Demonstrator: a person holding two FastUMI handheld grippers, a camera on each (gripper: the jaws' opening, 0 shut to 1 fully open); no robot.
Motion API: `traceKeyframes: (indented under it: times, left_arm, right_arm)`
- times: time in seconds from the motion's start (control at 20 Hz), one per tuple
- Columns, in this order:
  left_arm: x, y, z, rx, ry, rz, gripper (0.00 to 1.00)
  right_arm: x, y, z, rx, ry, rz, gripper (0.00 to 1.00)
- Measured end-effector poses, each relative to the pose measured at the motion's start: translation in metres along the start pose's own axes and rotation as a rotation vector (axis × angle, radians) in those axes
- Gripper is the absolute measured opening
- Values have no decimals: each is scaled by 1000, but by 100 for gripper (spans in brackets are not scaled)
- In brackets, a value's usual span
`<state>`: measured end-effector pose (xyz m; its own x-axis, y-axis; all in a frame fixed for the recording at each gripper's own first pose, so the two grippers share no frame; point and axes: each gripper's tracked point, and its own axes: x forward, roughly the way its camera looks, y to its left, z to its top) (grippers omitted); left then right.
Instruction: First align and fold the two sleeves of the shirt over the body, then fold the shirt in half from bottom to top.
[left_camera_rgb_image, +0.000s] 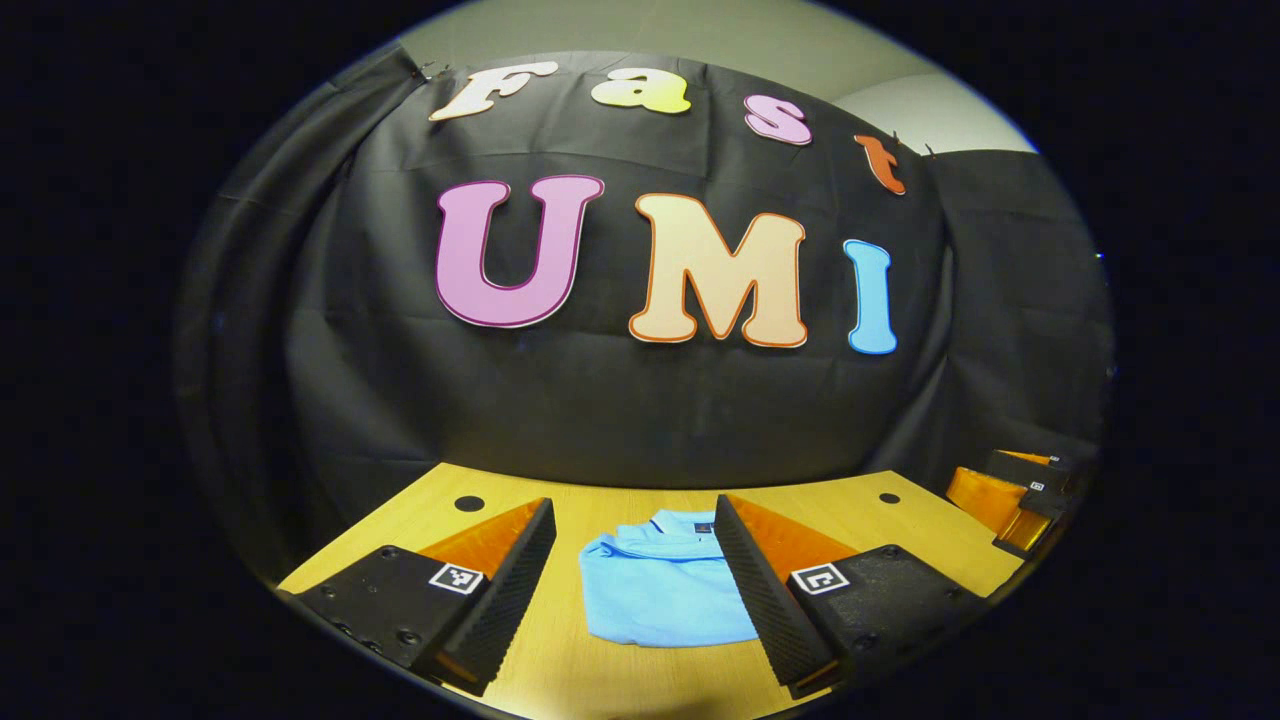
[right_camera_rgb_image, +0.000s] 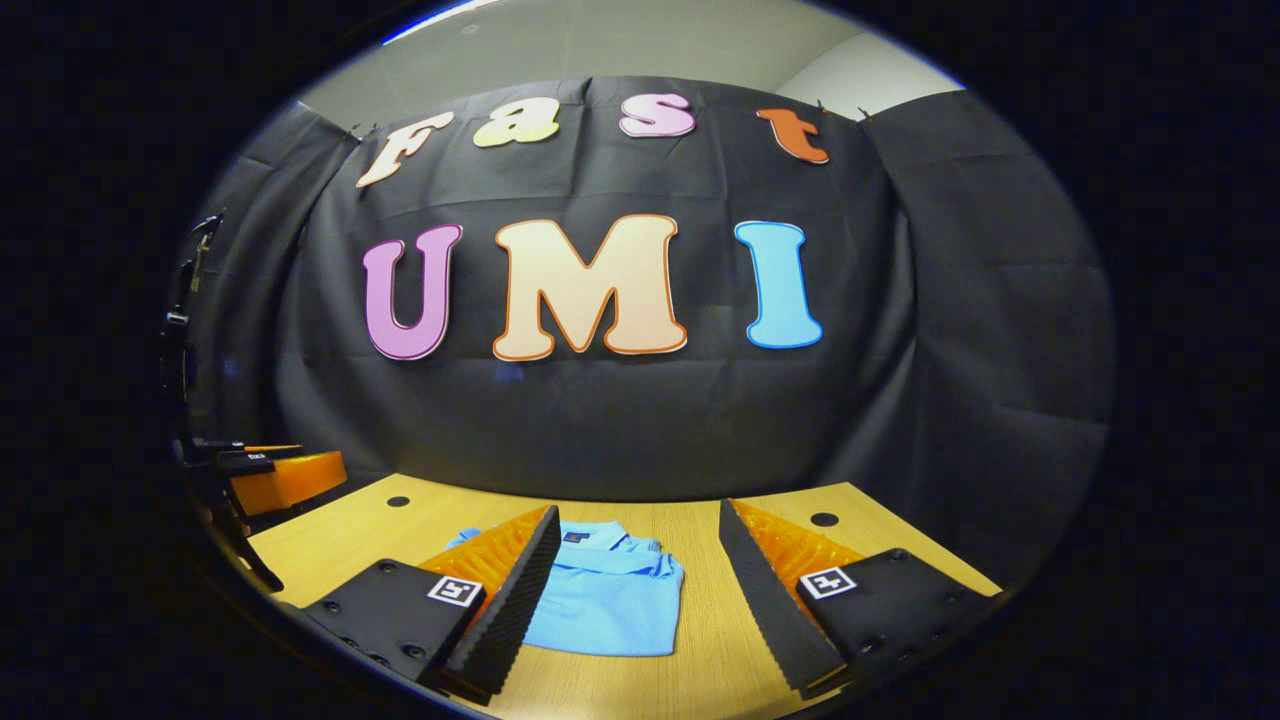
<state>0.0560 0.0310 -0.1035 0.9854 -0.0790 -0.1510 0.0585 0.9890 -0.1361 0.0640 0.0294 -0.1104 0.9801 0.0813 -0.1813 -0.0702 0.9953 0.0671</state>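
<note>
Left gripper view: folded blue shirt (left_camera_rgb_image: 660, 590) flat on wooden table (left_camera_rgb_image: 900, 520), collar toward the booth wall, lying between wide-spread fingers of left gripper (left_camera_rgb_image: 635, 600), gripping nothing. Right gripper view: same shirt (right_camera_rgb_image: 610, 590), collar away, ahead-left of right gripper (right_camera_rgb_image: 625, 610), likewise agape and empty.

No readable text: the shirt (right_camera_rgb_image: 610, 590) has a small dark tag (right_camera_rgb_image: 571, 537), too small to read.

At the bottom of my left gripper view, the left gripper (left_camera_rgb_image: 635, 590) carries black screw-studded blocks, square coded tags, and ribbed wedge fingers (left_camera_rgb_image: 505, 590).
</note>
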Motion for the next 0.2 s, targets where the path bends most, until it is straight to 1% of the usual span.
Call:
traceKeyframes:
  times: [0.2]
  left_arm:
    - [-14,5,11,-2,-16,11,95]
  right_arm:
    - [-11,4,7,14,-8,12,99]
